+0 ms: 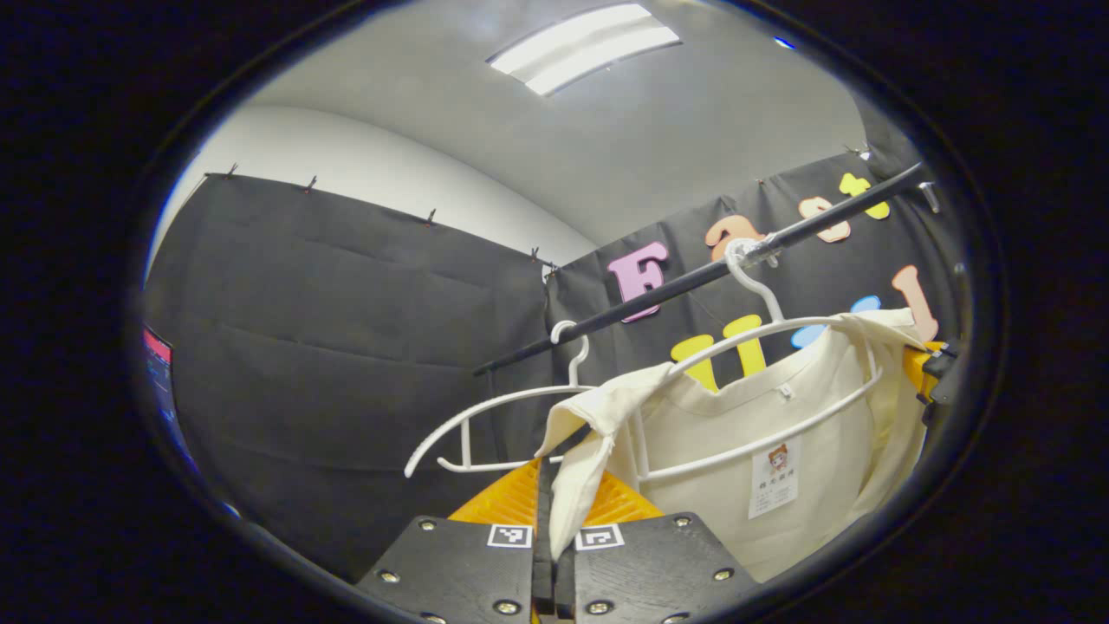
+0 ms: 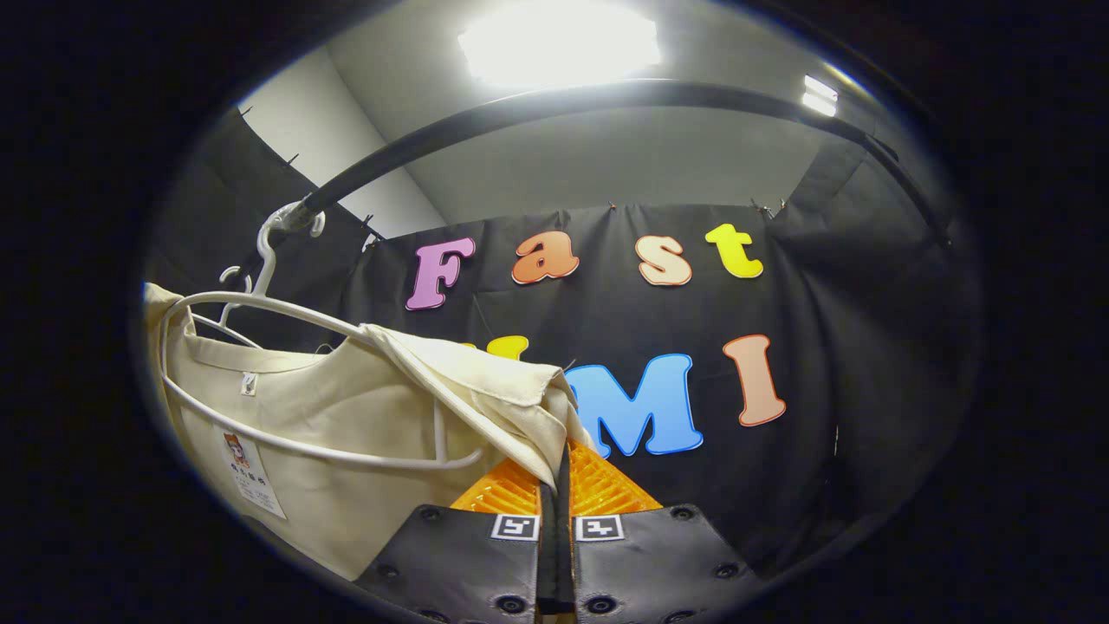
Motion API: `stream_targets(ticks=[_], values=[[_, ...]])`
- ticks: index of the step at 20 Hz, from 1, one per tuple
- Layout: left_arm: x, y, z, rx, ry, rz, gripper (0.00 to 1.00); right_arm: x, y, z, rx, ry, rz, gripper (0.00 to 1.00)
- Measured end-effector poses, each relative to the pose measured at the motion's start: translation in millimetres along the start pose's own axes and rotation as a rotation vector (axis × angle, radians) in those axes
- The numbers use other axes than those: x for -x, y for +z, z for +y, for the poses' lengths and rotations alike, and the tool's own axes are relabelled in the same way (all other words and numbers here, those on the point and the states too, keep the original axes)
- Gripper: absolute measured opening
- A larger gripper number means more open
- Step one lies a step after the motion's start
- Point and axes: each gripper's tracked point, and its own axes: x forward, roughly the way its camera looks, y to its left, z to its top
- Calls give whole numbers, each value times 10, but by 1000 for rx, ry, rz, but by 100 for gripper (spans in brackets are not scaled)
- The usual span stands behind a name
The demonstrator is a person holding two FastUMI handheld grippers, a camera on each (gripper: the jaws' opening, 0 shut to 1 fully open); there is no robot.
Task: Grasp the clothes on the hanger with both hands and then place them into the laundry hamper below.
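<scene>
A cream shirt [image 1: 806, 451] hangs on a white hanger [image 1: 762, 334] hooked over the black rail [image 1: 693, 277]. The left tongs [image 1: 554, 529] pinch one shoulder's fabric; the right tongs [image 2: 556, 498] pinch the other shoulder. An empty white hanger [image 1: 485, 407] hangs beside it.

A black rail [image 1: 693, 276] carries two white hangers, one bare [image 1: 494, 407], one holding a cream shirt [image 1: 762, 433].

No legible text on garment tag [image 1: 774, 478]
</scene>
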Motion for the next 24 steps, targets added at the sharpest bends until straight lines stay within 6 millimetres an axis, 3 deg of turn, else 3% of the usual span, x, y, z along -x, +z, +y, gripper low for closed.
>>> stream_targets(ticks=[8, 13, 20, 22, 24], values=[[-195, 130, 380, 40, 19, -10, 3, -233, 63, -129, 10, -26, -21, 1], [-396, 103, 366, 49, -24, 9, 2, -404, -171, -44, -27, 43, 56, 0], [-594, -31, 529, 100, -80, 67, 2, -598, -452, 135, -107, 174, 170, 1], [-675, 17, 568, 94, -98, 64, 3, -688, -471, 143, -131, 181, 190, 1], [-680, 215, 595, 102, -107, 33, 2, -760, -364, 100, -134, 173, 156, 1]])
